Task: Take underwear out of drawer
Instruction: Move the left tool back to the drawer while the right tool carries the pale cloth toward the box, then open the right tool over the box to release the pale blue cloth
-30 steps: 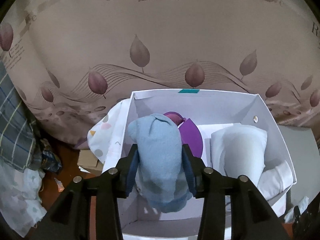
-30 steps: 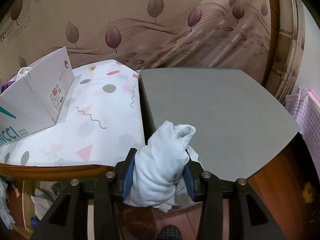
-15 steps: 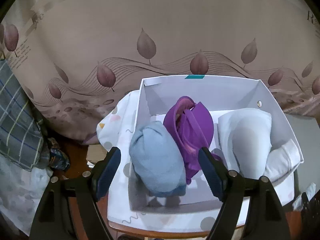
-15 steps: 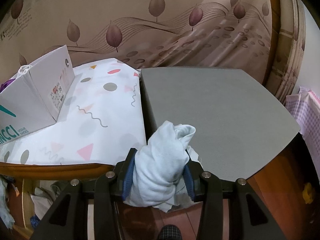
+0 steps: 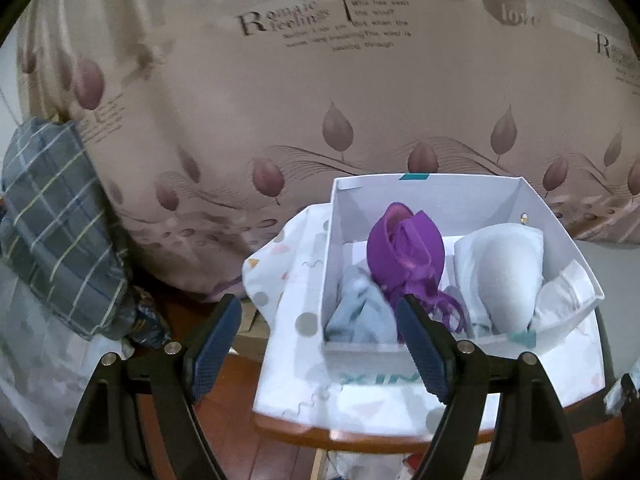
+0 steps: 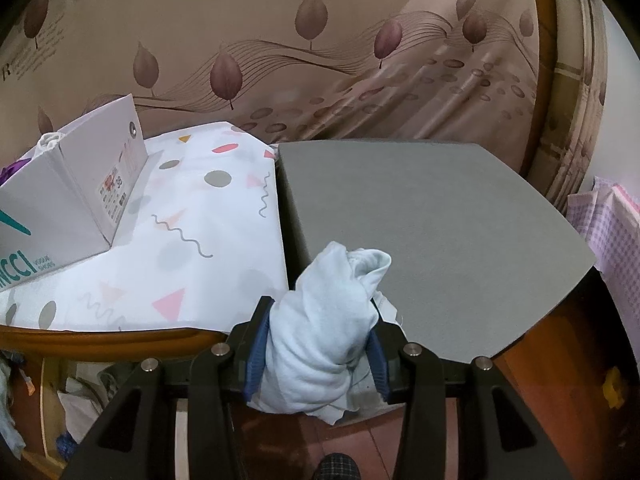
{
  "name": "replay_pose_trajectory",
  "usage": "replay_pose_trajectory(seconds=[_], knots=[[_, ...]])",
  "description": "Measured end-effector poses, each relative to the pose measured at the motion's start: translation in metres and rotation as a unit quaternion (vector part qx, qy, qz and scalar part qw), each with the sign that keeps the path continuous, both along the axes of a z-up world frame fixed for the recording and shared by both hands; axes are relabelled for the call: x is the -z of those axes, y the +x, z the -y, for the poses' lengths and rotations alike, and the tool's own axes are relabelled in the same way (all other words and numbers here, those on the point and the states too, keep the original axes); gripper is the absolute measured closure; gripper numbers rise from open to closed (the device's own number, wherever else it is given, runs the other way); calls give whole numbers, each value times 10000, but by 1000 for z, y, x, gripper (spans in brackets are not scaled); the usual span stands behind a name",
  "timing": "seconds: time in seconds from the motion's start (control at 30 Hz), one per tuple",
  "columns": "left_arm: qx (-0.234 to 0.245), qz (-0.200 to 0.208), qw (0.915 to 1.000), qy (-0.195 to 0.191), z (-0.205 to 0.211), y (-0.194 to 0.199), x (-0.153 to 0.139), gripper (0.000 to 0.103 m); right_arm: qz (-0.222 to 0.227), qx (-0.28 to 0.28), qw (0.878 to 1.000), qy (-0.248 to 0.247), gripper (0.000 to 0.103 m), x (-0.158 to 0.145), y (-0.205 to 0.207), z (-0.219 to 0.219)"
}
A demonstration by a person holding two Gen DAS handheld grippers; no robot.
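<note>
A white cardboard box (image 5: 460, 200) serving as the drawer sits on a patterned cloth. It holds a rolled light blue garment (image 5: 360, 312), a purple garment (image 5: 404, 252), a pale grey-white padded piece (image 5: 504, 272) and a white folded piece (image 5: 560, 300). My left gripper (image 5: 316, 336) is open and empty, held back from the box's near left corner. My right gripper (image 6: 316, 344) is shut on a rolled pale blue underwear (image 6: 320, 320) at the near edge of a grey mat (image 6: 440, 232). The box's outside (image 6: 64, 208) shows at the left of the right wrist view.
A leaf-print curtain (image 5: 320, 80) hangs behind the table. A plaid grey bundle (image 5: 56, 232) lies at the left. The patterned tablecloth (image 6: 192, 240) lies between box and grey mat. The wooden table rim (image 5: 360, 436) and the floor are below. Pink checked fabric (image 6: 608, 240) is at the far right.
My left gripper let go of the light blue roll, which lies in the box, and has opened and pulled back and left. The right gripper has stayed still with its roll.
</note>
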State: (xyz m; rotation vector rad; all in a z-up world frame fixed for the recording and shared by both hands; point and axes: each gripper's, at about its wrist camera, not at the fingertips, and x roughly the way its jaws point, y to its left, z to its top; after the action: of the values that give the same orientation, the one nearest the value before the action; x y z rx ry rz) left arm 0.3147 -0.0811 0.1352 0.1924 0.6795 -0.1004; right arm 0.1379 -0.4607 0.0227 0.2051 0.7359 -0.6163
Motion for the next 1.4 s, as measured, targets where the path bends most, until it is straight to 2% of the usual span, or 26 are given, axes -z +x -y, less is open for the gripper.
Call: replay_pose_trajectory(seconds=[0.2,0.3,0.43,0.5,0.63,0.87,1.0,1.17,1.23,1.4], knots=[[-191,215,9996,-40,-27,-43,14,25,126,-101,9998,-151,60,-5,-1,-8],[-496,310,9983,-43,-47,-65,31,20,159,-179,9996,-119,60,-6,-1,-11],[-827,419,9955,187,-69,-87,59,19,75,-234,9996,-129,60,-4,1,-15],[-1023,349,9937,308,-81,-95,79,18,22,-287,9995,-162,60,-3,2,-18],[-1436,27,9895,178,-107,-97,114,18,-73,-312,9994,-136,60,-3,3,-21],[-2125,-39,9771,77,-137,-94,154,18,-236,-449,9987,12,60,-13,7,-26],[-2318,-260,9724,-10,-148,-88,171,18,-94,-654,9978,87,60,-42,14,-32],[-2419,-356,9694,-223,-158,-84,174,18,169,-1117,9936,-22,60,-91,38,-55],[-2453,-376,9685,-214,-158,-84,175,17,257,-1374,9901,-121,60,-110,53,-69],[-2638,-416,9634,-211,-164,-82,176,17,299,-1987,9796,-20,60,-140,99,-104]])
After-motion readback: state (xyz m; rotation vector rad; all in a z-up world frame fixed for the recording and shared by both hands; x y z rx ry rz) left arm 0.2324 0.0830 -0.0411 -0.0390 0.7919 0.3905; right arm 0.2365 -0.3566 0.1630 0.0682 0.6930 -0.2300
